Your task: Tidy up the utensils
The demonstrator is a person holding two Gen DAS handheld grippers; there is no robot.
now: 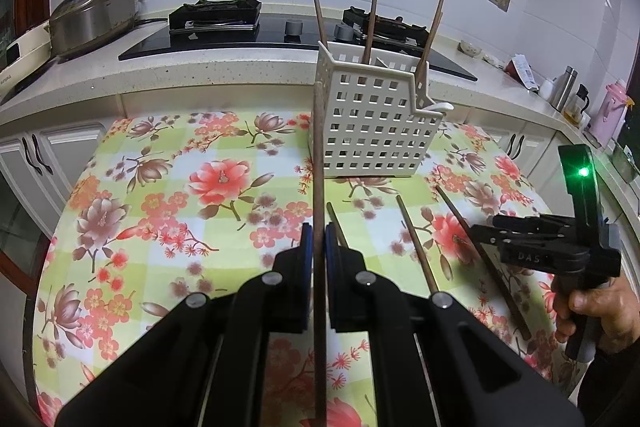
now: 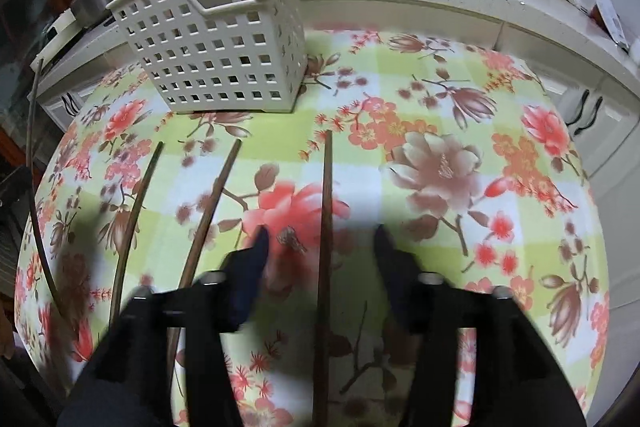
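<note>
My left gripper (image 1: 319,239) is shut on a brown chopstick (image 1: 319,163) and holds it above the table, its tip near the left corner of the white perforated utensil basket (image 1: 372,123). Three chopsticks stand in the basket. Three more lie on the floral tablecloth (image 1: 180,187). My right gripper (image 2: 322,235) is open, low over the table, its fingers on either side of one lying chopstick (image 2: 326,211). Two others (image 2: 208,211) lie to its left. The basket (image 2: 216,63) stands at the far left. The right gripper also shows in the left wrist view (image 1: 486,231).
Behind the table runs a kitchen counter (image 1: 240,71) with a gas stove (image 1: 216,15), a rice cooker (image 1: 96,15) at the left and bottles and a pink jug (image 1: 612,115) at the right. White cabinet doors (image 1: 40,155) lie below the counter.
</note>
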